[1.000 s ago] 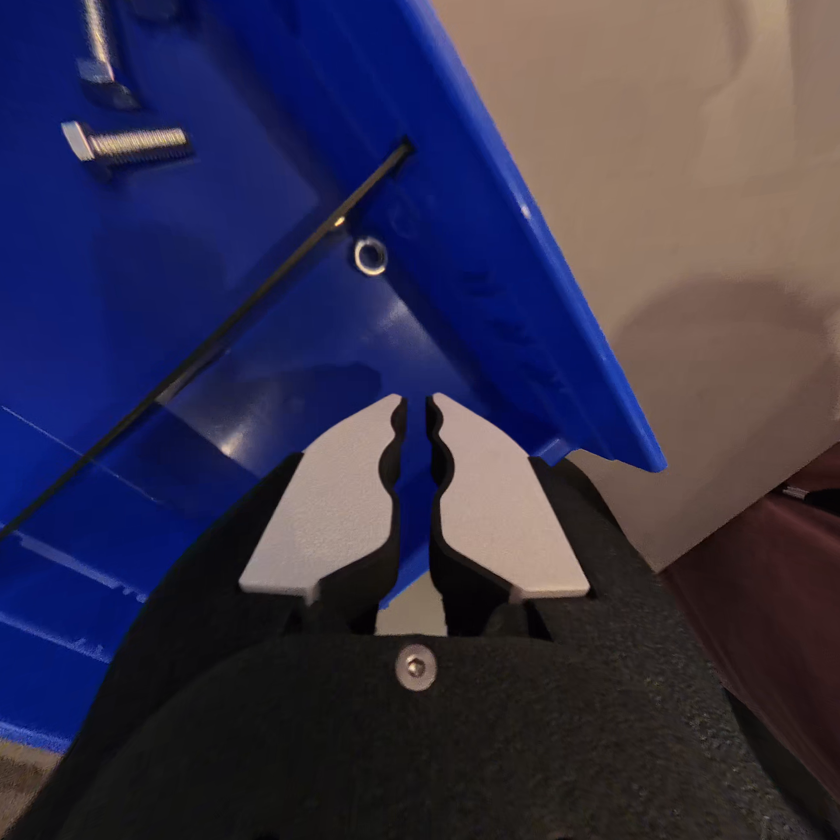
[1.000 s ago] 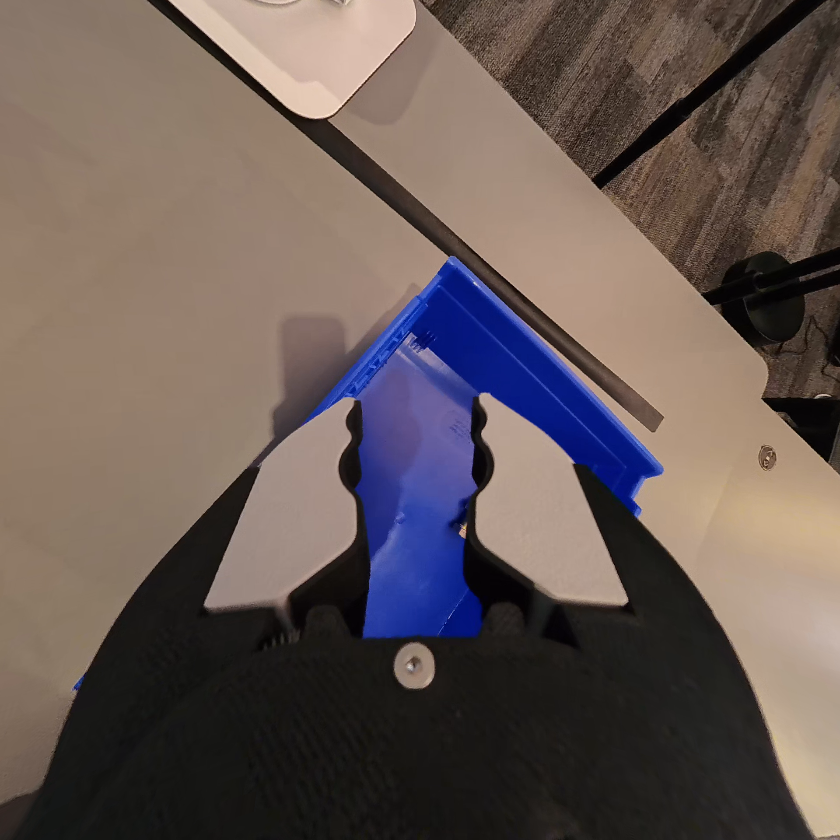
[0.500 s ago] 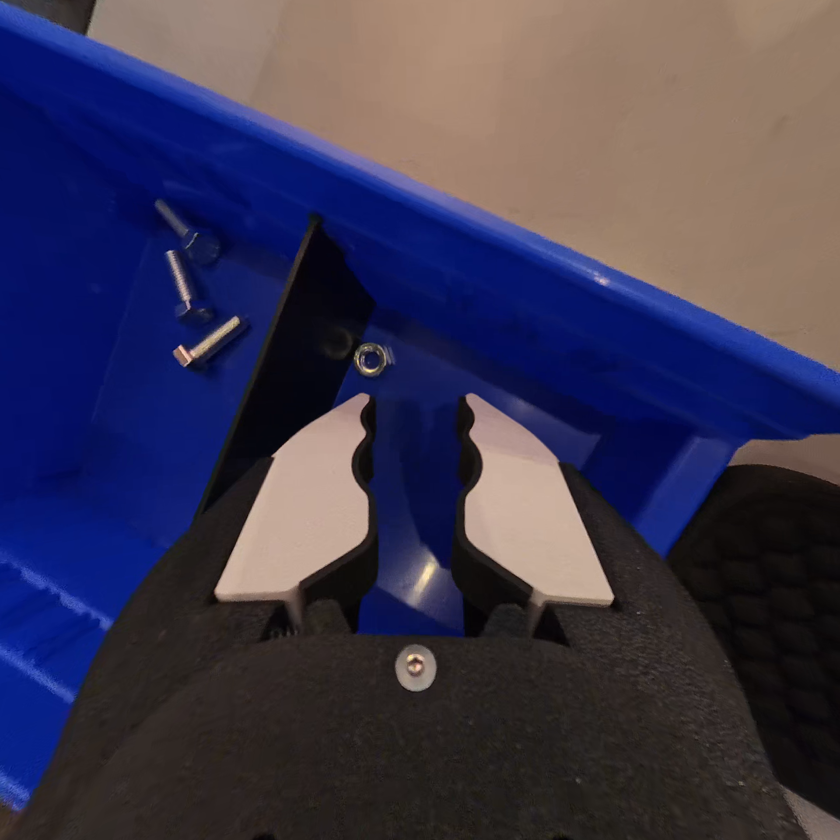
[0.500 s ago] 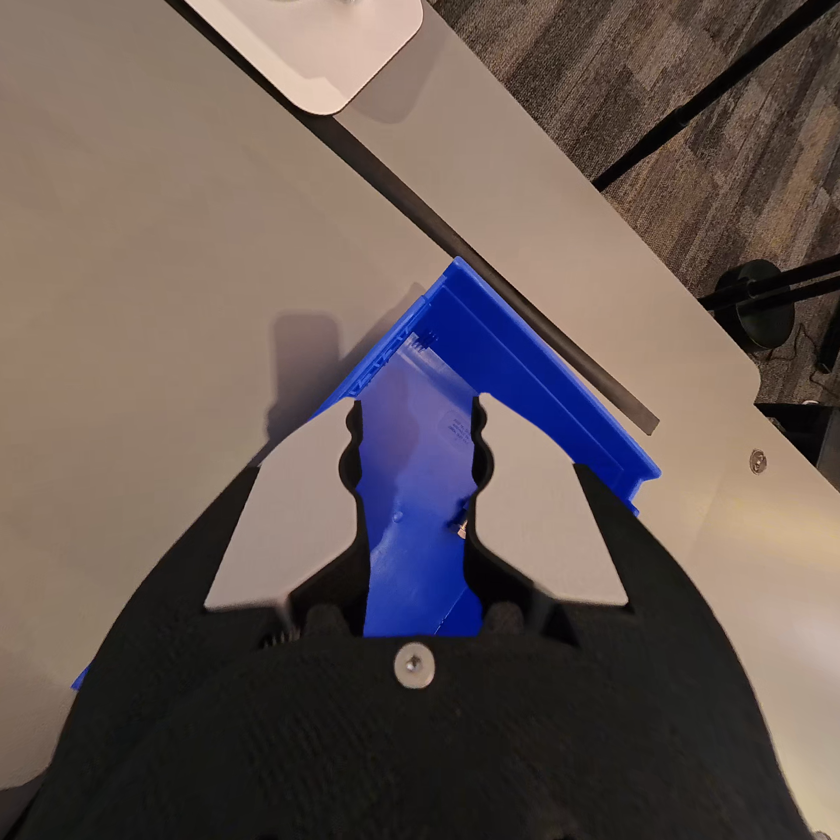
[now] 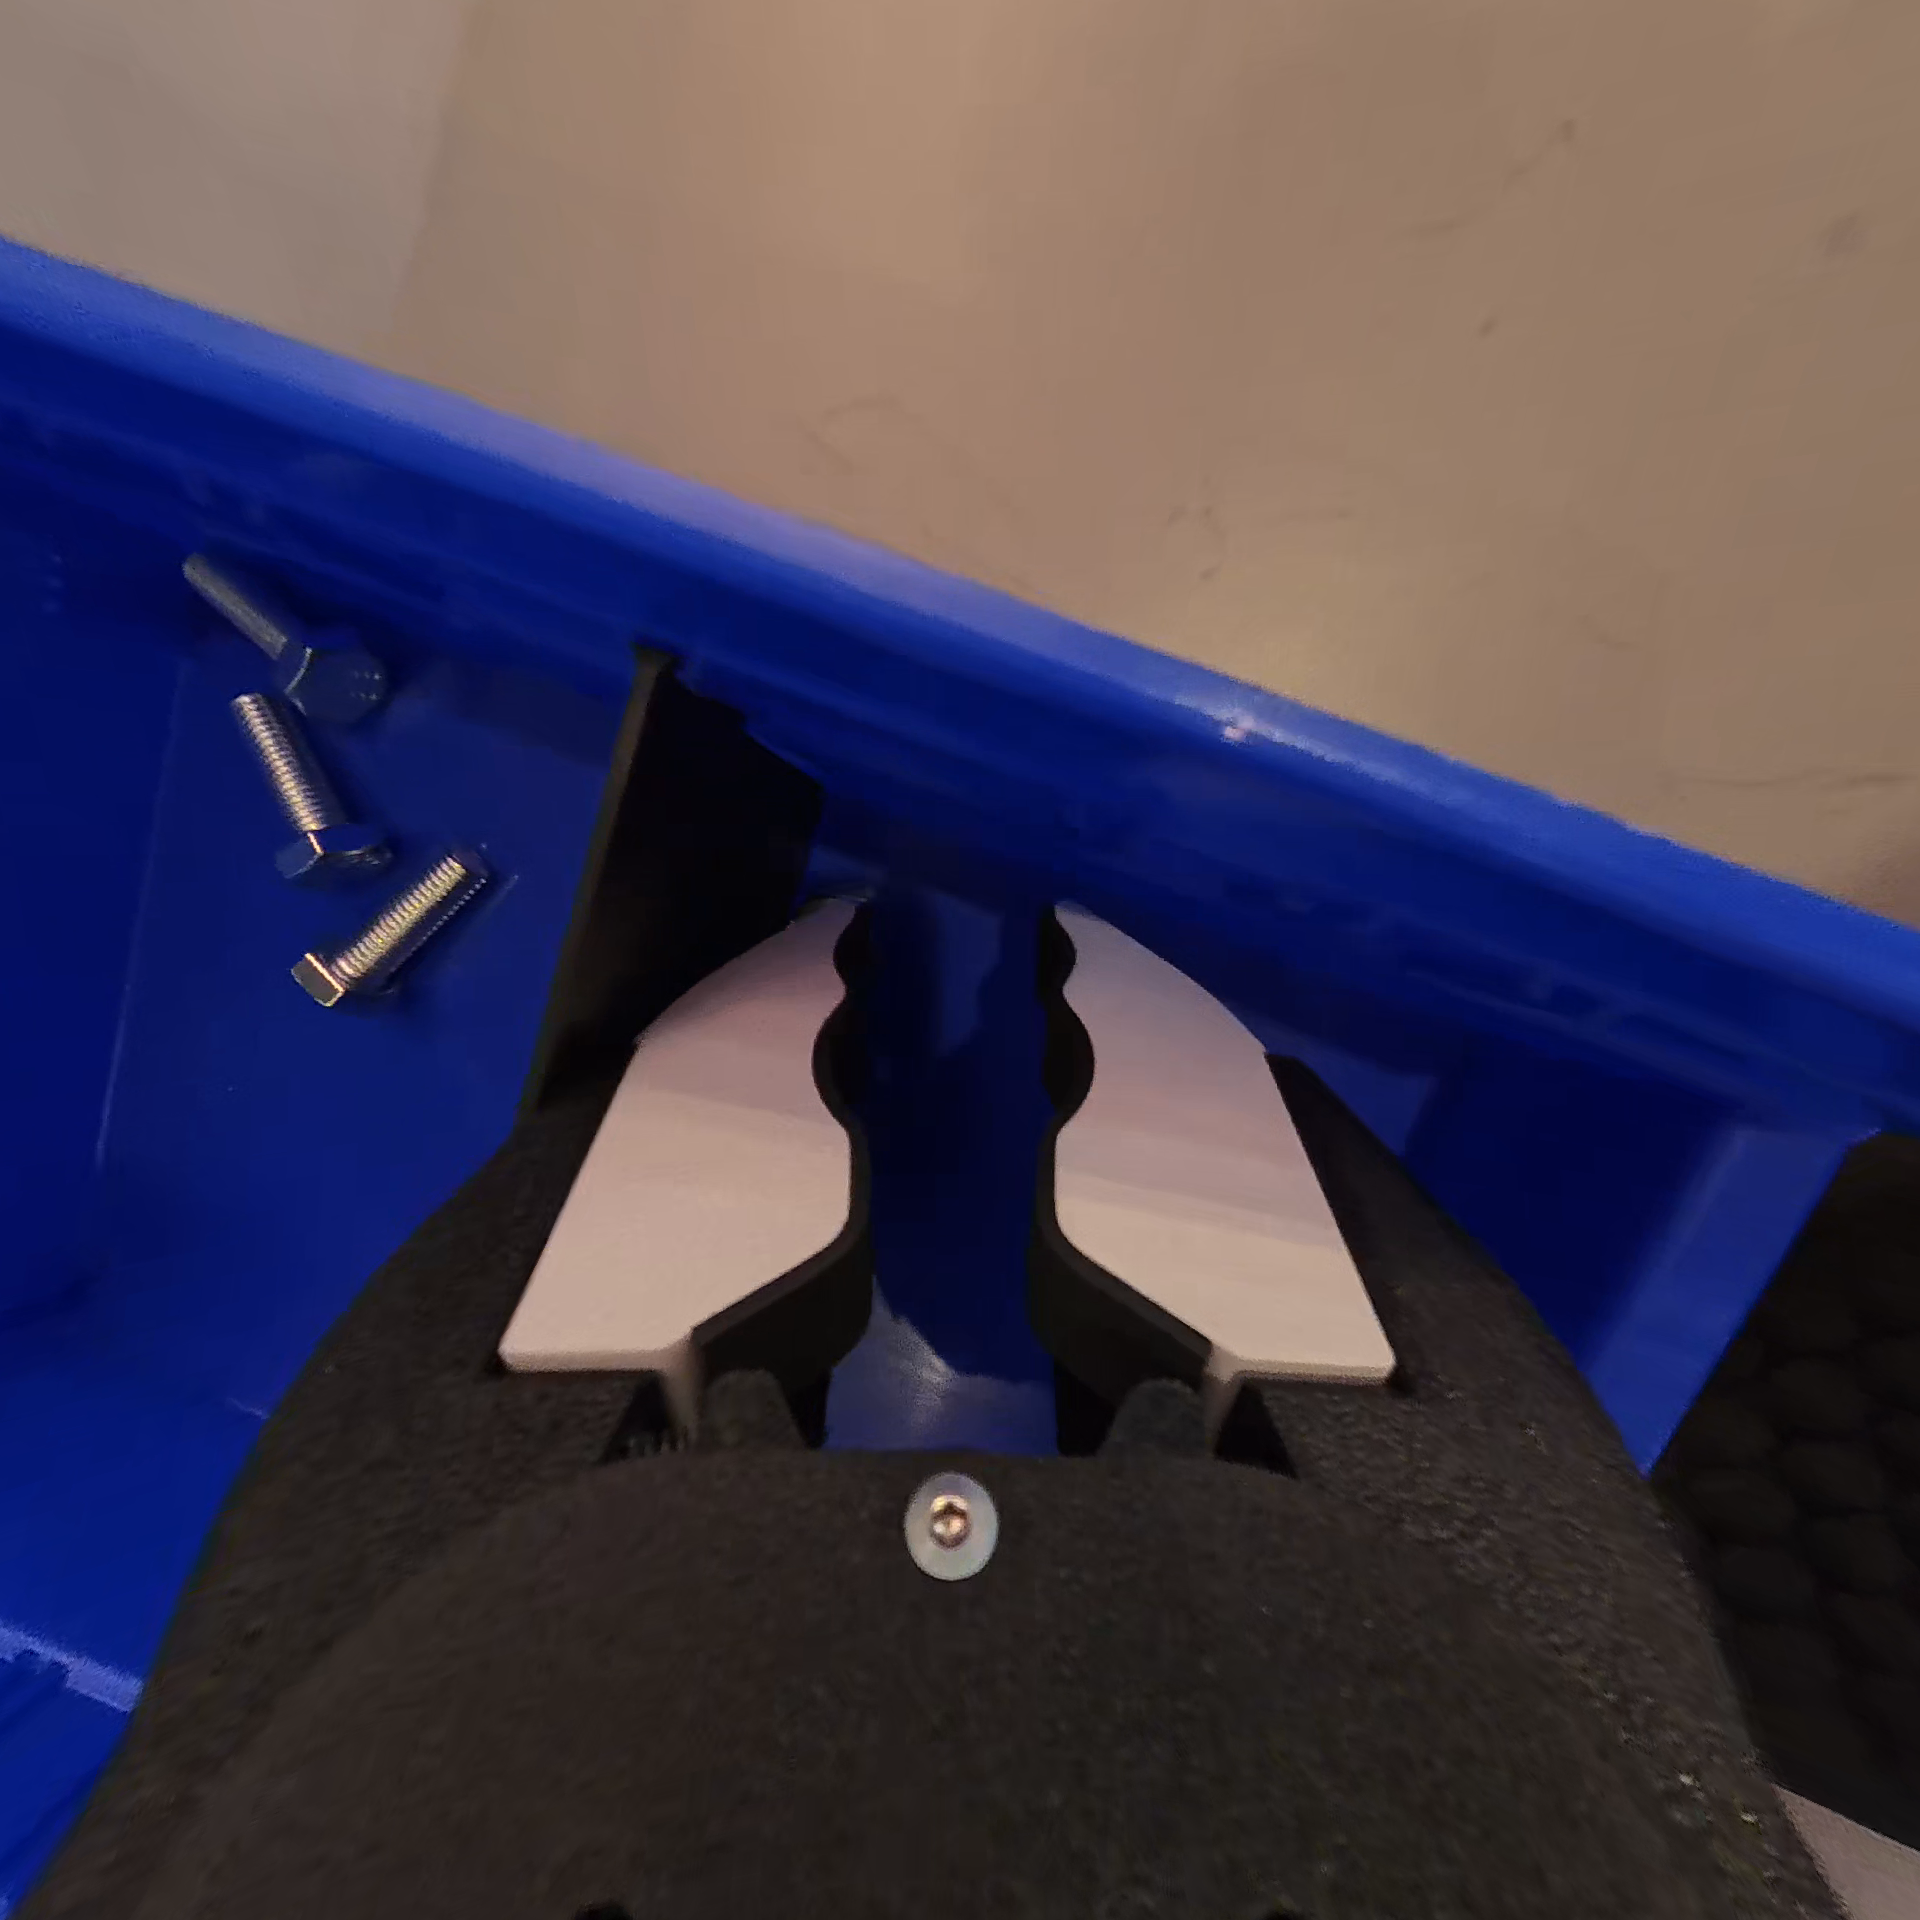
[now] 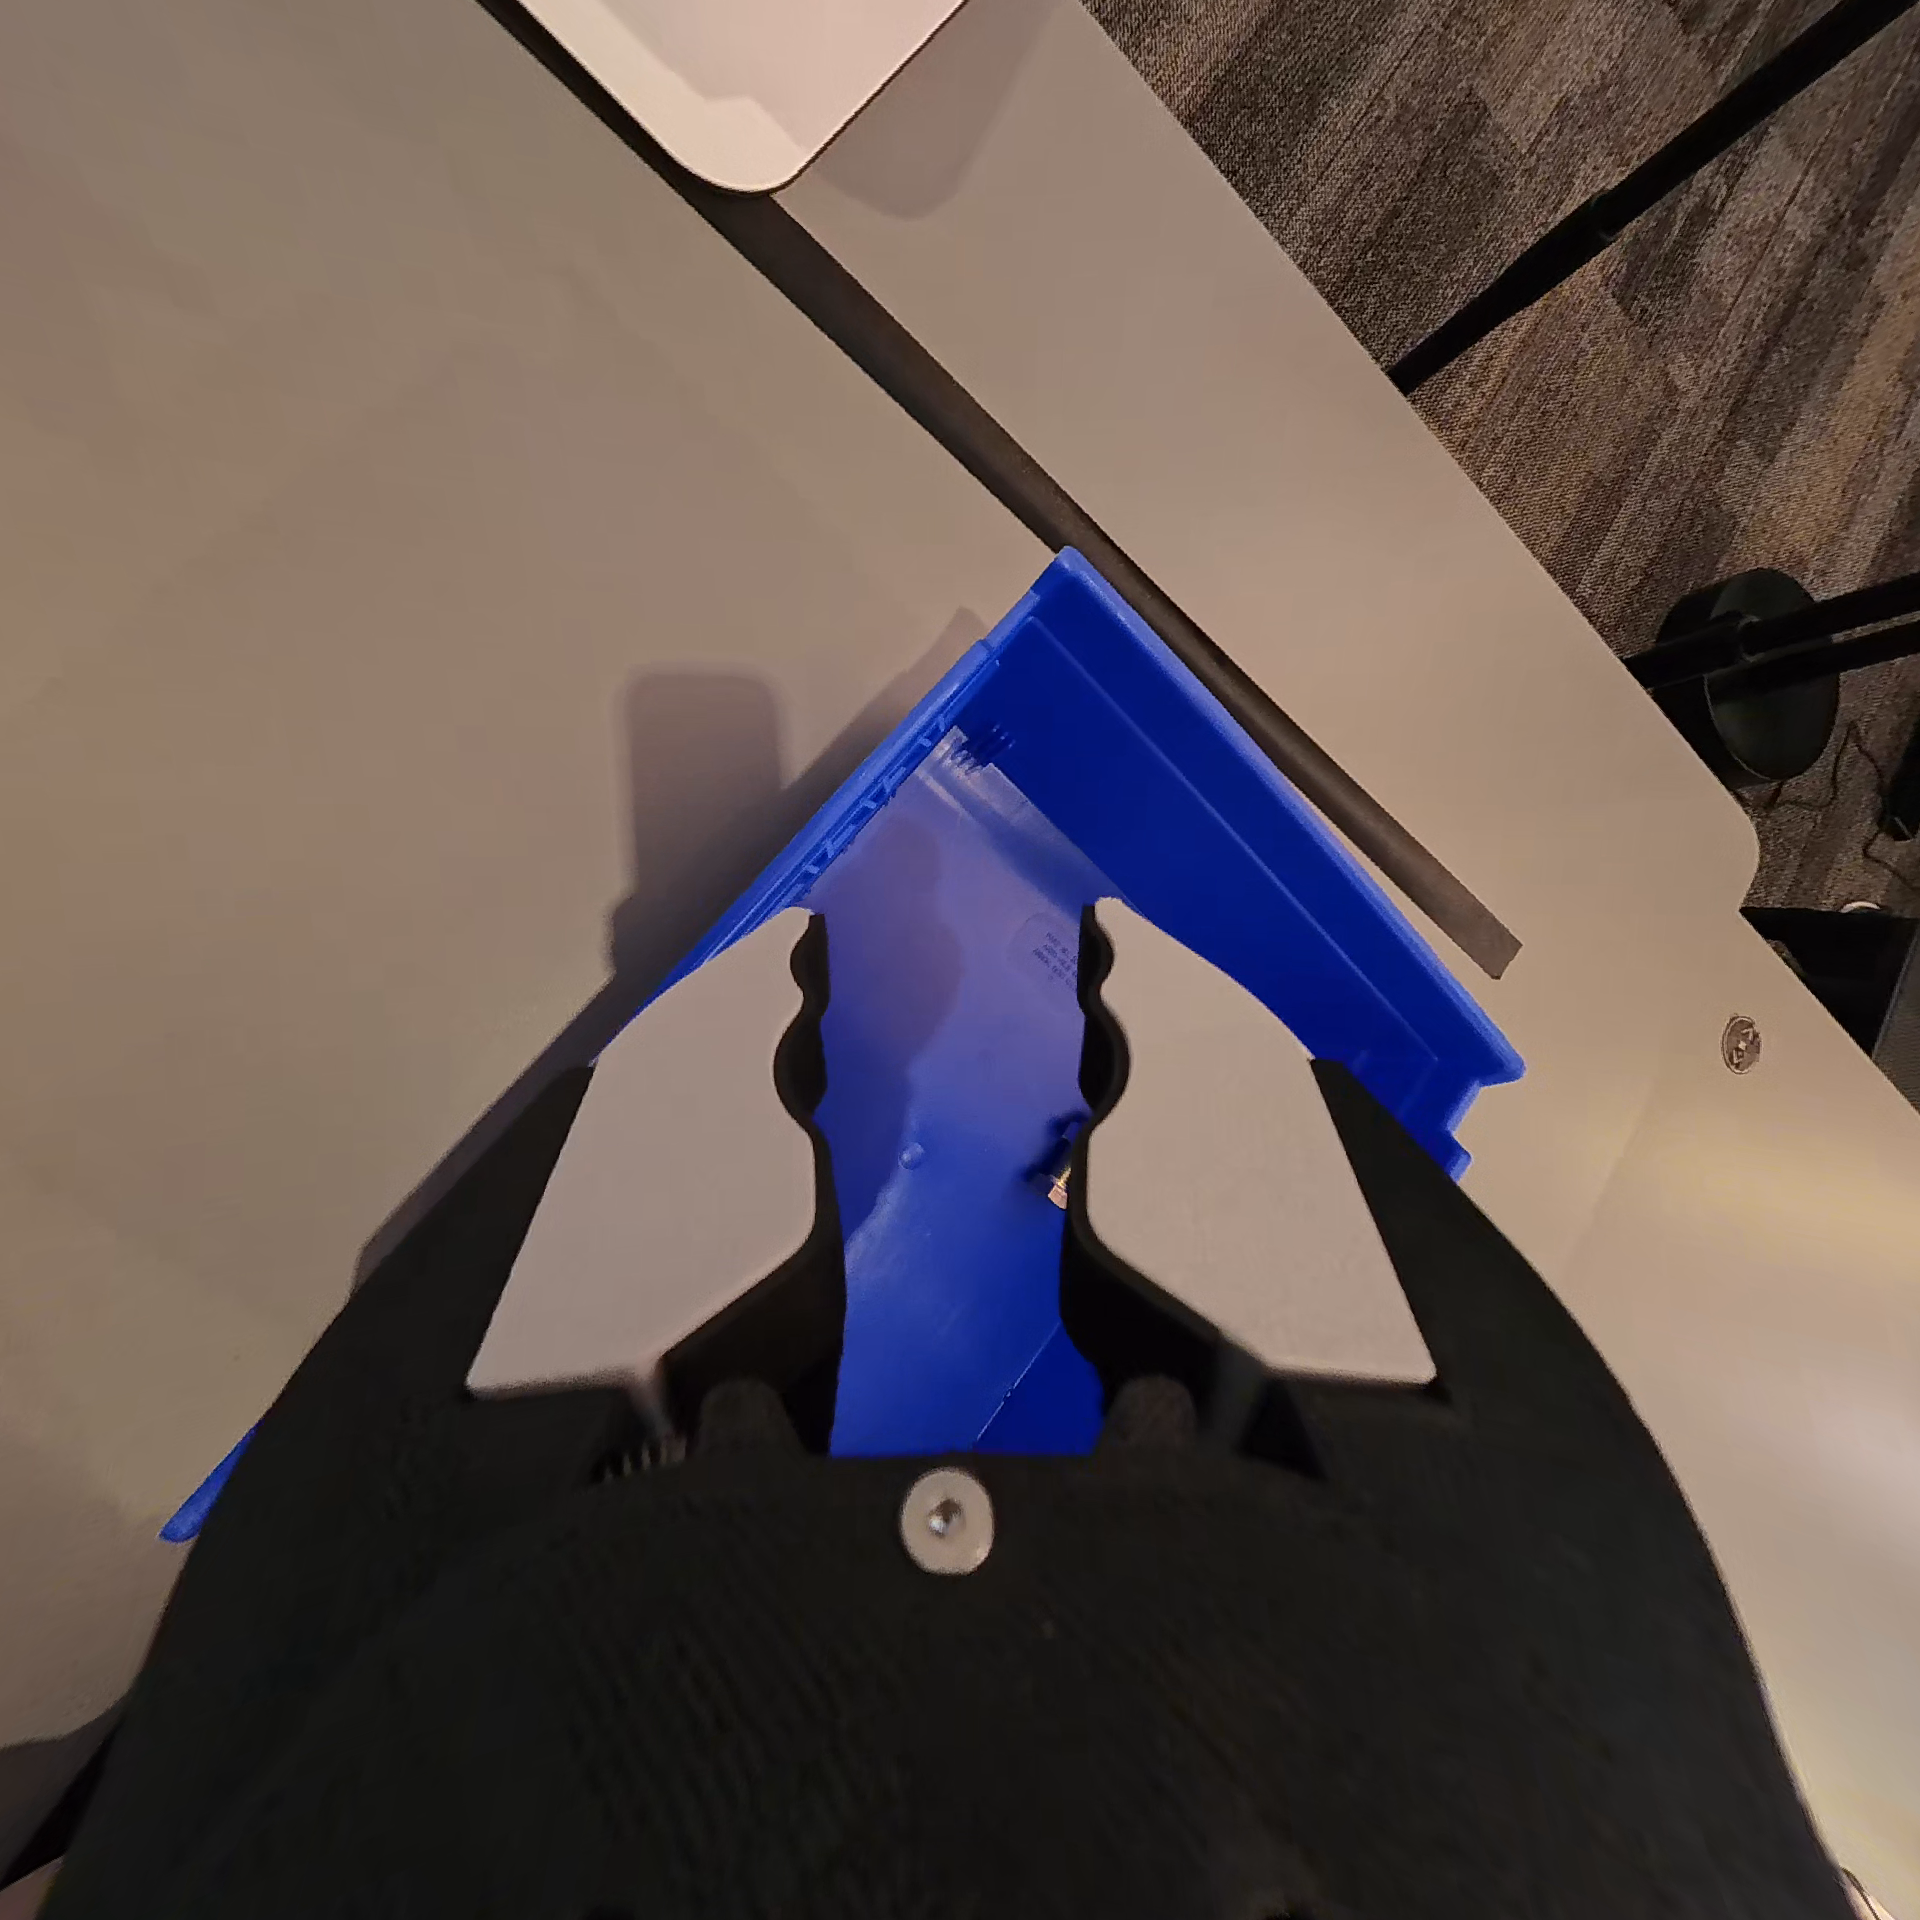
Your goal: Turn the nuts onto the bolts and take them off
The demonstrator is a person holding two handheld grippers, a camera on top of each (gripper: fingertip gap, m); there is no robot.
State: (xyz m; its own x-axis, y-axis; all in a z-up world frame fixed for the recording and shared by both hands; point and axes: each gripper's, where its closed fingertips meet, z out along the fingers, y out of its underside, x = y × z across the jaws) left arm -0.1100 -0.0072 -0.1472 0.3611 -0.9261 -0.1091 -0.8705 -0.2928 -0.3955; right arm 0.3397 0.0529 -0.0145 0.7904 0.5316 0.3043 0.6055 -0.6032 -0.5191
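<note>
- Right wrist view: a wide grey table fills most of the frame, with a second tabletop butted against it along a dark seam and patterned carpet past the far edge.
- A blue plastic bin sits on the table, one corner pointing away from the camera.
- The right gripper hangs above the bin, its jaws set well apart with nothing between them.
- A pale flat slab with a rounded corner lies at the table's top edge.
- A small moulded patch of lettering sits on the bin floor, too small to read.
- In the left wrist view, the left gripper reaches inside the bin, jaws parted and empty, tips close to the far wall.
- A black divider stands upright just left of its left finger.
- Three silver bolts lie loose on the bin floor beyond the divider, close together in the far compartment.
- A small bolt end shows beside the right gripper's right finger.
</note>
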